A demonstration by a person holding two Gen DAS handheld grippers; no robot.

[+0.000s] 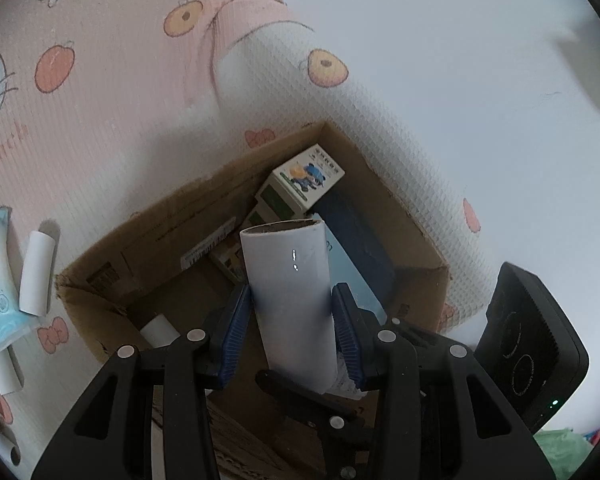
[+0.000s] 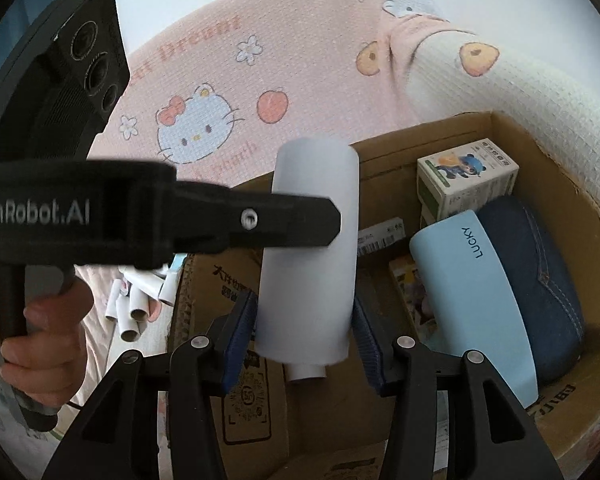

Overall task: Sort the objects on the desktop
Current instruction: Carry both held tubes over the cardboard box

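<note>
Two tongs hang over the cardboard box (image 1: 420, 240), each pinching something. Left tongs (image 1: 292, 320) clamp a white paper tube (image 1: 288, 280) between blue pads, its open end pointing into the box. Right tongs (image 2: 304, 320) grip a white bottle (image 2: 312, 248), cap end toward the camera; pads touch its sides. Inside the box: printed carton (image 2: 466, 178), light blue case (image 2: 476, 292), denim case (image 2: 548, 280). Loose tubes (image 2: 134, 300) lie on the pink blanket (image 2: 220, 80) beside the box.
</note>
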